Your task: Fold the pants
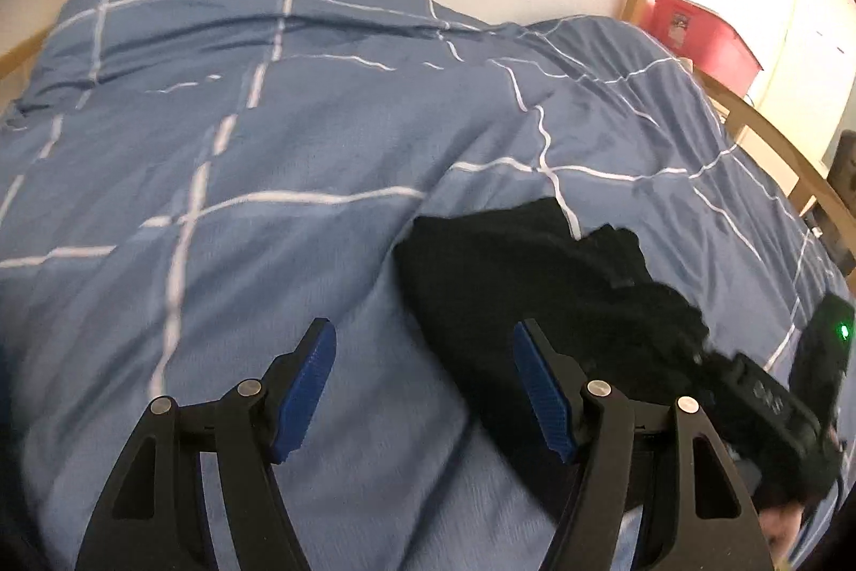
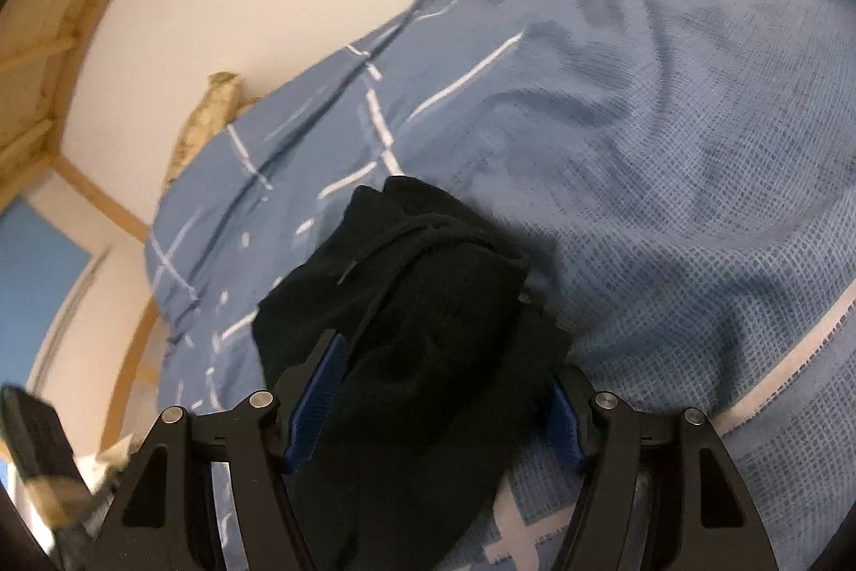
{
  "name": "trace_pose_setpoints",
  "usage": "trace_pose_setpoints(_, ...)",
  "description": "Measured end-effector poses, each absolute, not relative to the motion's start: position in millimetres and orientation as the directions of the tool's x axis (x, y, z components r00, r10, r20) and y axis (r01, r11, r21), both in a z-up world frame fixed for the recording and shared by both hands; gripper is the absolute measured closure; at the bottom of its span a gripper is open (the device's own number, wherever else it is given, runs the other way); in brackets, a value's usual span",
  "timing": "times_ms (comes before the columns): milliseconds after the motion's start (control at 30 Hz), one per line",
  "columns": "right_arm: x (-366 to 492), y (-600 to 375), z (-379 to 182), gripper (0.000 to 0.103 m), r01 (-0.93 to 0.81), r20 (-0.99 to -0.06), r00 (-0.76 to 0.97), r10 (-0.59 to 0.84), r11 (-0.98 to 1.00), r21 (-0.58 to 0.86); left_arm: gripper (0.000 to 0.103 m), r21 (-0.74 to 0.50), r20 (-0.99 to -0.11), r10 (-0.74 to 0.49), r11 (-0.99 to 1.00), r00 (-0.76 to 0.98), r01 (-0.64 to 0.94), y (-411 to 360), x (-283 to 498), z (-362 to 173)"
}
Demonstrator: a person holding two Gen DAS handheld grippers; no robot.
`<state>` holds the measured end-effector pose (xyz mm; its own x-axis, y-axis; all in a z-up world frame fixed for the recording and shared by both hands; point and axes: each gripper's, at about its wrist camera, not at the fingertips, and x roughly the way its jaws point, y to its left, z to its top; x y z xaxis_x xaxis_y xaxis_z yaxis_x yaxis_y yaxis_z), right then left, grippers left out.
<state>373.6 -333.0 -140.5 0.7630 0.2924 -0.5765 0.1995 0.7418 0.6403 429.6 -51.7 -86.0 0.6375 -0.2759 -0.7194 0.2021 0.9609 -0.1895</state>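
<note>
Right wrist view shows the right gripper (image 2: 436, 402) clasping bunched black pants (image 2: 422, 303) between its blue pads, while the left gripper (image 1: 425, 389) hangs empty, jaws apart, beside them over the blue checked duvet (image 1: 267, 132).

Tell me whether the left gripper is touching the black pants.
Cannot tell. In the left wrist view the left gripper stands open over the blue duvet; its right-hand finger overlaps the black pants, with no plain contact or gap.
</note>
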Motion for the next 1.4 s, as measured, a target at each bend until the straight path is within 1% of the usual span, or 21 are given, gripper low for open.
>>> trace_pose_setpoints(100, 375, -331, -140, 0.035, 0.229, -0.573, 0.778, 0.258, 0.733, 0.64, 0.038, -0.209, -0.732, -0.309, 0.95, 0.607, 0.231, -58, 449, -100)
trace_pose_setpoints(133, 375, -330, -141, 0.035, 0.225, -0.568, 0.783, 0.252, 0.738, 0.637, 0.042, -0.21, -0.741, -0.313, 0.948, 0.594, 0.238, -61, 455, -106)
trace_pose_setpoints(200, 375, -328, -143, 0.035, 0.205, -0.556, 0.793, 0.247, 0.752, 0.627, 0.045, -0.231, -0.752, -0.33, 0.943, 0.571, 0.241, -63, 466, -118)
trace_pose_setpoints(300, 376, -326, -143, 0.035, 0.197, -0.556, 0.796, 0.24, 0.765, 0.613, 0.045, -0.259, -0.759, -0.346, 0.938, 0.552, 0.231, -64, 475, -132)
trace_pose_setpoints(433, 378, -325, -143, 0.035, 0.189, -0.562, 0.792, 0.24, 0.778, 0.599, 0.045, -0.287, -0.743, -0.377, 0.926, 0.553, 0.245, -69, 481, -139)
trace_pose_setpoints(500, 378, -325, -144, 0.037, 0.188, -0.561, 0.792, 0.239, 0.78, 0.598, 0.047, -0.296, -0.738, -0.386, 0.922, 0.553, 0.249, -70, 486, -142)
trace_pose_setpoints(567, 378, -325, -145, 0.039, 0.19, -0.563, 0.794, 0.231, 0.784, 0.591, 0.055, -0.314, -0.727, -0.4, 0.916, 0.558, 0.249, -70, 489, -143)
trace_pose_setpoints(600, 378, -325, -145, 0.04, 0.186, -0.56, 0.796, 0.23, 0.787, 0.588, 0.065, -0.319, -0.725, -0.408, 0.913, 0.555, 0.254, -71, 491, -143)
trace_pose_setpoints(633, 379, -324, -145, 0.041, 0.181, -0.56, 0.796, 0.23, 0.792, 0.583, 0.072, -0.321, -0.726, -0.413, 0.911, 0.55, 0.26, -72, 492, -144)
trace_pose_setpoints(667, 380, -324, -145, 0.044, 0.179, -0.56, 0.796, 0.231, 0.793, 0.582, 0.077, -0.318, -0.725, -0.413, 0.911, 0.552, 0.263, -73, 491, -144)
trace_pose_setpoints(700, 380, -326, -146, 0.05, 0.178, -0.558, 0.796, 0.234, 0.791, 0.586, 0.085, -0.309, -0.723, -0.408, 0.913, 0.557, 0.268, -74, 489, -142)
trace_pose_setpoints(733, 380, -327, -146, 0.056, 0.176, -0.555, 0.797, 0.238, 0.787, 0.592, 0.088, -0.293, -0.717, -0.399, 0.917, 0.572, 0.271, -75, 486, -139)
trace_pose_setpoints(767, 380, -329, -147, 0.064, 0.166, -0.546, 0.798, 0.254, 0.779, 0.605, 0.089, -0.284, -0.712, -0.392, 0.919, 0.582, 0.272, -76, 483, -136)
trace_pose_setpoints(800, 381, -330, -147, 0.069, 0.157, -0.54, 0.798, 0.267, 0.774, 0.614, 0.09, -0.271, -0.706, -0.384, 0.923, 0.594, 0.274, -78, 480, -131)
trace_pose_setpoints(900, 378, -331, -143, 0.075, 0.134, -0.527, 0.801, 0.284, 0.772, 0.621, 0.091, -0.233, -0.689, -0.36, 0.932, 0.629, 0.279, -82, 473, -116)
trace_pose_setpoints(967, 377, -327, -137, 0.076, 0.125, -0.536, 0.8, 0.268, 0.8, 0.587, 0.091, -0.218, -0.683, -0.347, 0.936, 0.642, 0.275, -84, 469, -106)
trace_pose_setpoints(1067, 375, -321, -131, 0.078, 0.117, -0.547, 0.8, 0.248, 0.829, 0.547, 0.091, -0.138, -0.681, -0.289, 0.953, 0.673, 0.269, -90, 459, -91)
trace_pose_setpoints(1133, 372, -317, -123, 0.078, 0.105, -0.543, 0.806, 0.237, 0.845, 0.524, 0.091, -0.113, -0.678, -0.27, 0.957, 0.684, 0.266, -91, 452, -83)
trace_pose_setpoints(1400, 341, -293, -76, 0.078, 0.037, -0.512, 0.829, 0.224, 0.892, 0.45, 0.091, -0.079, -0.64, -0.253, 0.961, 0.725, 0.266, -66, 414, -26)
